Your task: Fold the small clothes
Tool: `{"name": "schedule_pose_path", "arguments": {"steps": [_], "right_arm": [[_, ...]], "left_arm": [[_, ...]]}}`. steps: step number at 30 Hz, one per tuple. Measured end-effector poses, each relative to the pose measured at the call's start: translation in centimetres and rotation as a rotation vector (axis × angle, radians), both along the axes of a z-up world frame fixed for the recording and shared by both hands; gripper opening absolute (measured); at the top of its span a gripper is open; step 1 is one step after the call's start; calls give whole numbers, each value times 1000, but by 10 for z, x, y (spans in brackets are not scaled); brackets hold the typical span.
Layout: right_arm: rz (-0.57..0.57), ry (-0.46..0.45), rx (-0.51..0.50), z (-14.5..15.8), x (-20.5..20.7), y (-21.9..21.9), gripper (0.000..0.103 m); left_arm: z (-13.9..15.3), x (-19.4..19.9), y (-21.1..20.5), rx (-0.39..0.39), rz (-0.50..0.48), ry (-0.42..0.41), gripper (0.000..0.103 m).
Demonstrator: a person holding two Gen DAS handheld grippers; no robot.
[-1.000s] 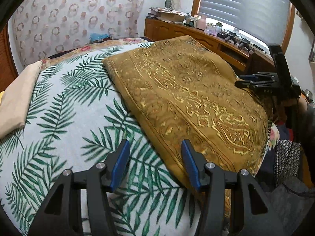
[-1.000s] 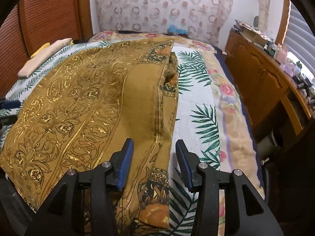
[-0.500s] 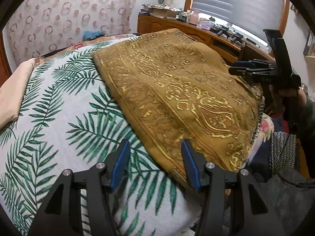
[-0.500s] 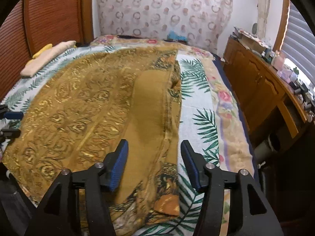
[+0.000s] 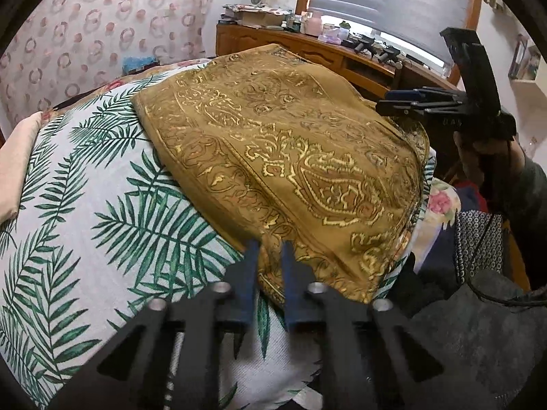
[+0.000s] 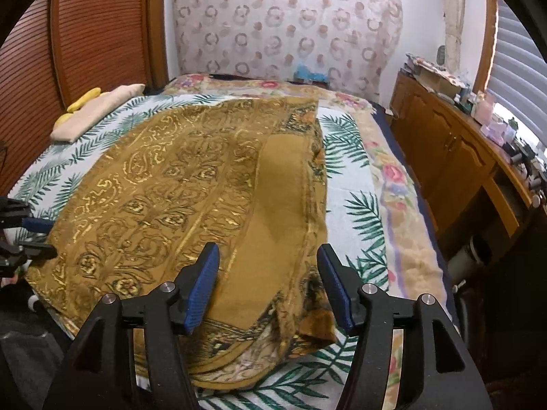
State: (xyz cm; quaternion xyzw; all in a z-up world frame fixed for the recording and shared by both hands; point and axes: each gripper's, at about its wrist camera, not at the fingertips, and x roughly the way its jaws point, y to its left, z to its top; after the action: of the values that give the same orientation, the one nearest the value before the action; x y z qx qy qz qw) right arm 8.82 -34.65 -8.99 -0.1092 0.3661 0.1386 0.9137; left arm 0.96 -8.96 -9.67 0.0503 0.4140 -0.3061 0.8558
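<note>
Matt mustard cloth (image 6: 191, 205) with shiny gold print lies on a woven leaf-patterned bedspread (image 5: 85, 205).

The garment (image 6: 191, 198) lies spread on the bed (image 6: 355, 177), its near edge at the bed's near side. Seen from the right wrist, a folded cloth (image 6: 95, 111) lies on the bed's far left corner, and the cabinet (image 6: 454, 157) runs along the bed's right side, small items on top. The left hand-held gripper (image 5: 270, 256) sits at the garment's near left corner, the right hand-held gripper (image 6: 268, 285) above its near right part.
</note>
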Motion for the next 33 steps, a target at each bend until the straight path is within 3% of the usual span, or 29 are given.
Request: {"name": "schedule_pose_path", "arguments": {"steps": [5,13,17,22,33], "right_arm": [[40,-1,18,4,-5,11,62],[123,-7,49,17,-28,36,64],[151,-22,54,24,-35,43,65],[196,-29,67,26,-41,49,73],[143,40,-18,-9,-17,32,75]], "left_arm": [[37,8,-1,-80,5,-69,3],[72,64,-15,-111,29,-132,3],[69,92,-23,-96,52,-122,3],[54,114,-25,-84,79,-90,3],[47,117,-23,-91,101,-78,3]]}}
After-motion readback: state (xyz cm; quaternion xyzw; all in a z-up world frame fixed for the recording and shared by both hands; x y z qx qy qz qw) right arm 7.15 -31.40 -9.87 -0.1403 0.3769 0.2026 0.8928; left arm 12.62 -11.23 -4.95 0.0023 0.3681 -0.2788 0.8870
